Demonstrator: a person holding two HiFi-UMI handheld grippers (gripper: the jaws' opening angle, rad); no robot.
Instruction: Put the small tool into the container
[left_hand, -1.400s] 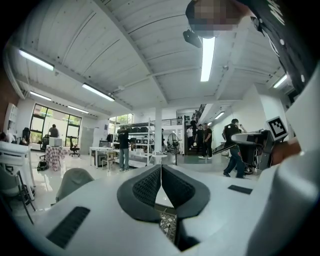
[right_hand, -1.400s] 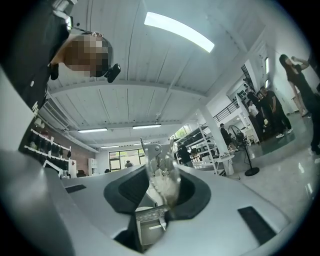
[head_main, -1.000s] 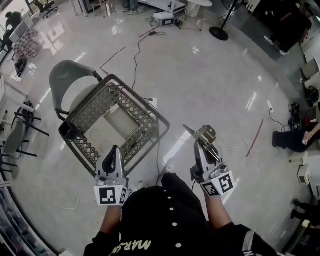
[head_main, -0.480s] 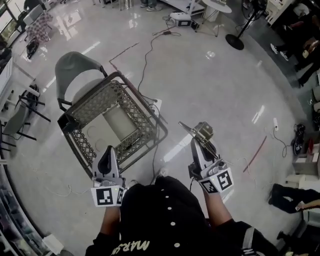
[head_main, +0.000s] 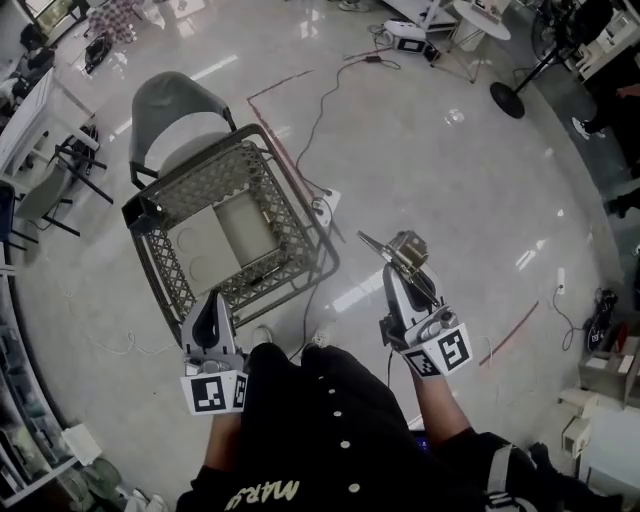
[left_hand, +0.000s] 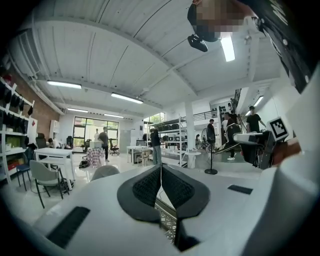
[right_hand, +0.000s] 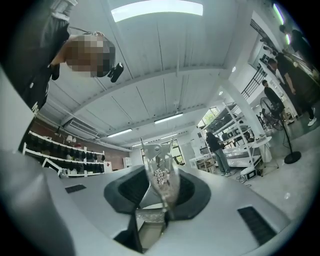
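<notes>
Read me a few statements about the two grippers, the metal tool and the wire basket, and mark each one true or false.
1. The right gripper is clamped on a small metal tool. True.
2. The small metal tool already lies in the wire basket. False: it sits in the right gripper's jaws, off to the basket's right in the head view.
3. The left gripper has its jaws together with nothing between them. True.
4. The wire basket is piled full. False: only a pale flat panel shows at its bottom.
5. A grey chair stands at the basket's far side. True.
</notes>
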